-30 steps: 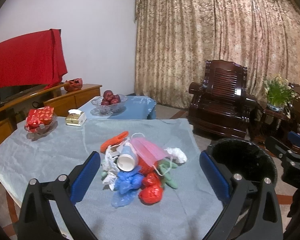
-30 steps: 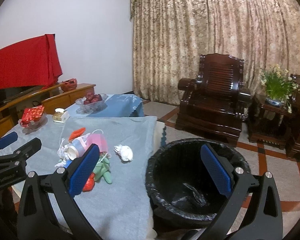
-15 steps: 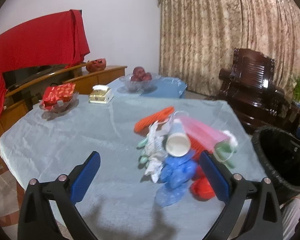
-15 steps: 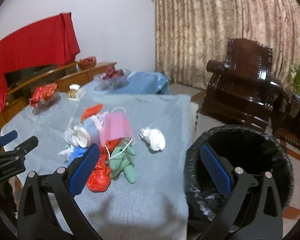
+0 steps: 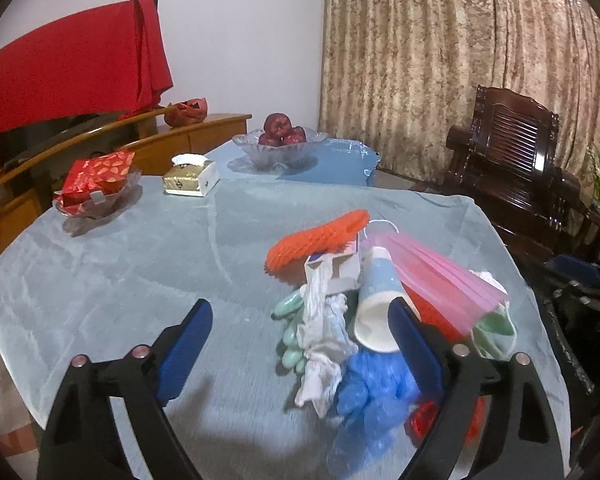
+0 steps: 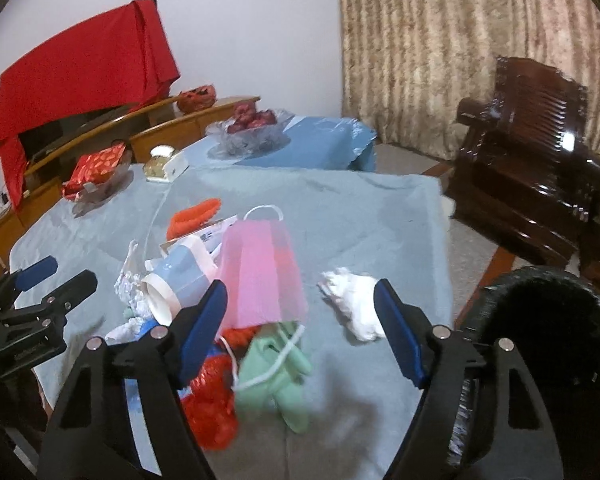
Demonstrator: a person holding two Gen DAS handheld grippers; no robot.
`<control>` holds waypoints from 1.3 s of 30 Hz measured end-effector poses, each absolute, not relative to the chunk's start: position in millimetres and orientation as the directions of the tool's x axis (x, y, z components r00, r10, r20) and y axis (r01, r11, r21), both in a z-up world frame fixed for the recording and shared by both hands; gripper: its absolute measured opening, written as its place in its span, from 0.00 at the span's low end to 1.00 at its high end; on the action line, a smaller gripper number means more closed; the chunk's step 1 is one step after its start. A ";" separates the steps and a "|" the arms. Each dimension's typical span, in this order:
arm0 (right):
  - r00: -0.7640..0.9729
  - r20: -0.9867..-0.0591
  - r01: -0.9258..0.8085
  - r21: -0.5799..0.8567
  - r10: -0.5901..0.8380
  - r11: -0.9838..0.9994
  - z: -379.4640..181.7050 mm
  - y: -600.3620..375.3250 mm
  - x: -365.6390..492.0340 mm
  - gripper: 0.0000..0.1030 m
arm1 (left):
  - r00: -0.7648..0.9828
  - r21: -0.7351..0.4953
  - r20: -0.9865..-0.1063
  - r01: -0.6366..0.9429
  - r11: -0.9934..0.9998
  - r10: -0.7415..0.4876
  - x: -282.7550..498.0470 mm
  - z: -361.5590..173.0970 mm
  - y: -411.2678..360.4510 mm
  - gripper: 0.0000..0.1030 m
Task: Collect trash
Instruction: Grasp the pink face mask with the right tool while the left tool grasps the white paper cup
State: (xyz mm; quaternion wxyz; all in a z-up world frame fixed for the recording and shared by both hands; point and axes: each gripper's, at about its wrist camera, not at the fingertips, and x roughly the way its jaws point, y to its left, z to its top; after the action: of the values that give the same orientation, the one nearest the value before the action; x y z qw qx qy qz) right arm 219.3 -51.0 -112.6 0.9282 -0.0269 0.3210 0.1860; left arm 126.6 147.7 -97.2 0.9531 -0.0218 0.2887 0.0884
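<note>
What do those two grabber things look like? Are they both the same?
Yes, they match. The left gripper and the right gripper are both matte black plastic frames that fork into two arms. Each arm ends in a flat, bright blue pad on its inner face, and small round silver screws dot the black arms. No cables, sleeves or hands show in these views.

The surface lies bare left of and before the trash pile, whereas the bin stands off its right edge and a tissue box and candy bowl occupy the far-left corner.
</note>
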 end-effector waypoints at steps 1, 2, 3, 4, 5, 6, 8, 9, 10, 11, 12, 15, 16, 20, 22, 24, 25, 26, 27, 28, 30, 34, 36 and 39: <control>0.718 -0.611 -0.371 0.068 0.332 0.926 -115.5 -47.0 222.8 0.70 | 0.817 0.017 -0.554 -0.182 0.983 0.161 127.9 -98.4 148.0 0.85; 0.706 -0.621 -0.385 0.066 0.340 0.921 -119.9 -40.4 227.7 0.69 | 0.814 0.028 -0.556 -0.183 0.983 0.167 130.2 -101.0 147.8 0.85; 0.696 -0.630 -0.395 0.062 0.343 0.917 -124.3 -34.8 231.8 0.69 | 0.812 0.031 -0.559 -0.183 0.983 0.168 132.1 -101.9 149.6 0.85; 0.690 -0.636 -0.401 0.061 0.346 0.914 -127.4 -31.4 234.2 0.69 | 0.810 0.034 -0.561 -0.183 0.982 0.171 132.9 -103.1 151.4 0.85; 0.678 -0.646 -0.411 0.062 0.351 0.909 -132.6 -26.1 238.6 0.68 | 0.809 0.039 -0.561 -0.186 0.982 0.176 133.8 -104.7 152.5 0.85; 0.670 -0.654 -0.415 0.062 0.351 0.908 -136.1 -23.1 241.6 0.68 | 0.808 0.045 -0.561 -0.188 0.981 0.181 135.2 -105.3 153.1 0.85; 0.650 -0.675 -0.419 0.065 0.350 0.905 -144.7 -18.2 248.7 0.66 | 0.807 0.055 -0.560 -0.192 0.980 0.189 137.2 -106.0 155.9 0.85; 0.639 -0.683 -0.424 0.070 0.353 0.903 -148.0 -16.3 251.7 0.62 | 0.807 0.058 -0.559 -0.193 0.979 0.192 137.6 -106.5 157.1 0.85; 0.624 -0.692 -0.435 0.079 0.363 0.897 -151.4 -14.5 254.7 0.59 | 0.807 0.058 -0.559 -0.194 0.979 0.193 138.1 -106.5 157.5 0.85; 0.608 -0.699 -0.447 0.091 0.376 0.890 -153.3 -13.9 256.0 0.50 | 0.806 0.059 -0.559 -0.193 0.979 0.193 139.1 -106.8 157.7 0.85; 0.590 -0.706 -0.460 0.104 0.392 0.882 -155.6 -11.5 258.1 0.40 | 0.806 0.059 -0.559 -0.192 0.980 0.192 139.1 -106.9 157.8 0.85; 0.550 -0.704 -0.507 0.147 0.450 0.849 -155.8 -10.2 258.6 0.17 | 0.806 0.055 -0.563 -0.185 0.981 0.183 143.0 -107.2 159.4 0.85; 0.555 -0.693 -0.519 0.144 0.460 0.843 -153.0 -10.4 256.6 0.14 | 0.806 0.054 -0.563 -0.182 0.982 0.181 144.1 -107.1 158.7 0.85; 0.577 -0.653 -0.529 0.159 0.491 0.833 -138.0 -18.6 252.8 0.03 | 0.812 0.048 -0.561 -0.165 0.985 0.163 145.6 -105.2 153.0 0.85; 0.587 -0.633 -0.524 0.178 0.504 0.833 -130.6 -25.7 252.5 0.03 | 0.815 0.044 -0.559 -0.153 0.987 0.151 146.2 -103.3 149.0 0.85; 0.606 -0.611 -0.511 0.192 0.509 0.838 -121.4 -34.9 251.4 0.02 | 0.821 0.036 -0.555 -0.141 0.989 0.137 146.8 -101.3 143.9 0.85; 0.612 -0.606 -0.505 0.194 0.508 0.841 -119.3 -38.0 251.1 0.02 | 0.824 0.033 -0.552 -0.134 0.990 0.130 147.1 -101.0 141.1 0.86; 0.625 -0.597 -0.495 0.196 0.504 0.847 -115.7 -43.5 250.7 0.02 | 0.826 0.030 -0.551 -0.122 0.992 0.118 148.6 -100.7 137.5 0.86; 0.636 -0.590 -0.486 0.196 0.498 0.852 -113.7 -47.8 250.0 0.02 | 0.827 0.029 -0.551 -0.114 0.993 0.111 150.2 -100.4 134.1 0.86; 0.647 -0.584 -0.477 0.193 0.491 0.858 -111.3 -53.1 249.7 0.02 | 0.827 0.030 -0.553 -0.104 0.994 0.103 153.3 -101.2 129.5 0.86; 0.656 -0.583 -0.467 0.184 0.478 0.865 -111.5 -59.2 249.1 0.01 | 0.826 0.030 -0.556 -0.090 0.995 0.091 159.4 -104.1 123.1 0.86; 0.656 -0.595 -0.447 0.189 0.464 0.874 -119.8 -69.5 250.6 0.01 | 0.815 0.035 -0.575 -0.062 0.997 0.071 173.8 -112.6 110.1 0.79; 0.654 -0.599 -0.440 0.195 0.462 0.877 -122.8 -73.9 251.5 0.01 | 0.803 0.046 -0.592 -0.042 0.998 0.061 181.7 -118.1 102.9 0.72; 0.652 -0.600 -0.439 0.201 0.464 0.876 -125.1 -76.8 251.2 0.01 | 0.781 0.063 -0.621 -0.029 0.998 0.062 192.4 -126.9 94.7 0.65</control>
State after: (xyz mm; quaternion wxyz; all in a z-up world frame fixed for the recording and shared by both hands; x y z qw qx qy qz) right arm 251.2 -76.8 -125.1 0.9086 0.0188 0.3352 0.2485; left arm 192.4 94.7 -126.9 0.9434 0.0253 0.3298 0.0240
